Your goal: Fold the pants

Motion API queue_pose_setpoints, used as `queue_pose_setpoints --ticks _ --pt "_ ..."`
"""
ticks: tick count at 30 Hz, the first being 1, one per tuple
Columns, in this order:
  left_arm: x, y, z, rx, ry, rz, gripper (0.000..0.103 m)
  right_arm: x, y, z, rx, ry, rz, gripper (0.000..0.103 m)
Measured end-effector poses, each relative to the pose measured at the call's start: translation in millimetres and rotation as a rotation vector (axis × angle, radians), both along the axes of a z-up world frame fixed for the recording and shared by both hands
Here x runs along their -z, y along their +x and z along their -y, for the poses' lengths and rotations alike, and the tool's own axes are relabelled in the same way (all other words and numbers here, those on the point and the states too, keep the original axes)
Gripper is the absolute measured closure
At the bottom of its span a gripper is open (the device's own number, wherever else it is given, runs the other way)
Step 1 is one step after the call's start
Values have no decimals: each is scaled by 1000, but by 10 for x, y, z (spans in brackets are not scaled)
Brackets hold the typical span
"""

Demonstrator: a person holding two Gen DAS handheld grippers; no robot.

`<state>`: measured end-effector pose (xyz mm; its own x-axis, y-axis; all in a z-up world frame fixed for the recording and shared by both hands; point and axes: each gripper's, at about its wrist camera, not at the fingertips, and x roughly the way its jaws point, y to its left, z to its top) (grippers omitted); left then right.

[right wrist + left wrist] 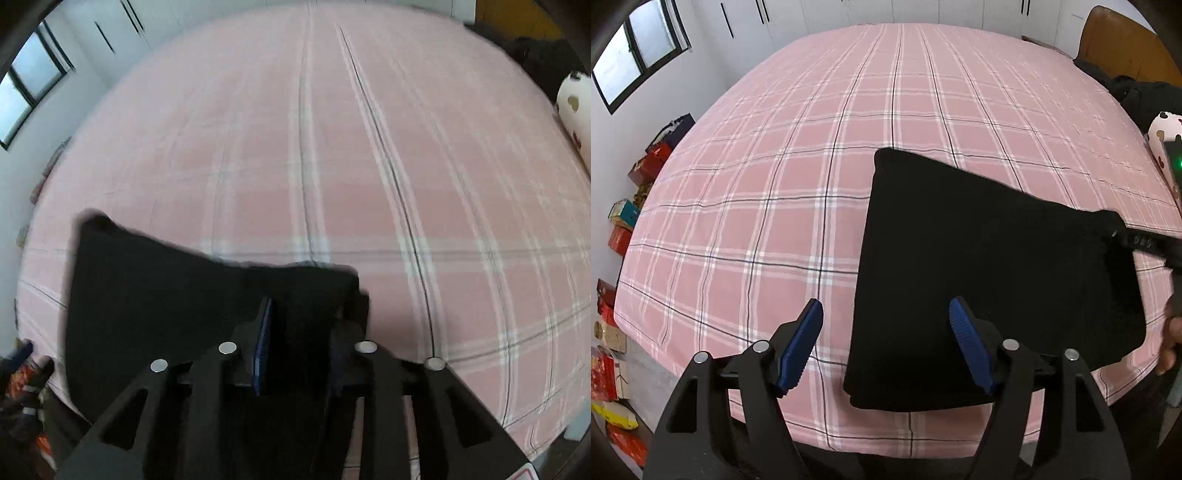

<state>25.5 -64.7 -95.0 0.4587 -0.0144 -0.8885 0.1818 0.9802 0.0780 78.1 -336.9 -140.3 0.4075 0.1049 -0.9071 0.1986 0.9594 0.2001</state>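
Note:
Black pants (990, 273), folded into a thick rectangle, lie on the pink plaid bed (798, 155) near its front right edge. My left gripper (886, 325) is open and empty, hovering above the left edge of the pants, one blue pad over the sheet and one over the cloth. My right gripper (301, 325) is shut on the pants' far right corner (317, 291) and lifts it off the bed; it shows in the left wrist view (1123, 236) at that raised corner. The right wrist view is blurred by motion.
Red and coloured boxes (617, 236) line the floor along the bed's left side. A brown headboard (1123, 40), dark bedding (1145, 96) and a white spotted pillow (1163, 144) sit at the right. White wardrobes (812, 14) stand beyond the bed.

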Motion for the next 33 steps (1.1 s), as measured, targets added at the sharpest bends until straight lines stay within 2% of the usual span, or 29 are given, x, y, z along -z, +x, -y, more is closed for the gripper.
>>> queue_pose_setpoints --ticks 1,2,4,7,11,12,14,15,16,17,20,22,24,25,26,28,31,33 --pt "2 -6 2 1 5 3 34 -94 -76 4 8 11 23 69" --pt "6 -14 5 3 11 5 33 -202 -182 -5 18 6 50 57" --pt "26 -25 12 2 19 3 29 -335 -421 -46 9 16 88 43" --pt "38 -47 33 9 17 -3 29 -340 -696 -60 -5 46 64 43" --pt "51 -102 59 13 25 -3 27 -134 -994 -152 -19 91 6 43" --pt "52 -115 61 12 26 -3 26 -68 -1008 -194 -26 96 -5 45" --pt "56 -151 68 13 29 -4 23 64 -1034 -208 -21 74 -31 67" --pt "61 -148 69 14 33 -5 22 94 -1039 -189 -15 67 -34 72" --pt "72 -165 70 17 39 -6 22 70 -1046 -132 1 108 -21 87" --pt "85 -188 65 18 50 -8 22 21 -1058 -110 10 127 -7 90" --pt "101 -244 8 14 55 -11 21 -203 -1110 -87 -2 82 47 92" --pt "144 -259 -36 6 59 -19 19 -46 -1081 -40 -15 77 -2 95" --pt "234 -261 -75 -12 62 -42 19 152 -1069 15 -13 109 -46 91" --pt "265 -264 -88 -17 63 -48 19 119 -1107 67 16 140 -25 90" --pt "291 -275 -101 -18 67 -52 19 34 -1129 94 37 149 -8 86" --pt "319 -300 -126 -16 80 -52 19 -208 -1157 77 56 128 58 86" --pt "340 -299 -178 -22 69 -57 19 -557 -993 -54 -6 100 128 86" --pt "347 -287 -190 -29 63 -61 19 -671 -816 -152 -45 79 148 86"
